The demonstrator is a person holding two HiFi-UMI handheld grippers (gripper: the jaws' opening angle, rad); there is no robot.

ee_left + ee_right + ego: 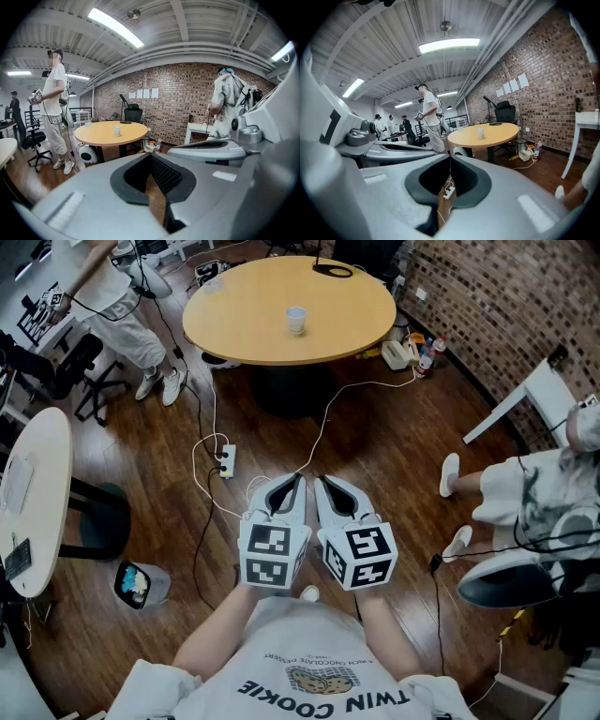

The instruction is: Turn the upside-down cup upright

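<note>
A small white cup (296,320) stands near the middle of a round wooden table (234,324), far ahead of me. It shows small in the left gripper view (116,131) and the right gripper view (481,133); which way up it stands I cannot tell. Both grippers are held side by side close to my body, above the wooden floor and well short of the table. My left gripper (298,480) (151,154) is shut with nothing in it. My right gripper (320,481) (450,157) is shut and empty too.
A power strip (226,460) with white cables lies on the floor between me and the table. A small bin (141,584) and a white table (37,474) are at the left. One person (122,306) stands at the upper left; another (534,493) sits at the right.
</note>
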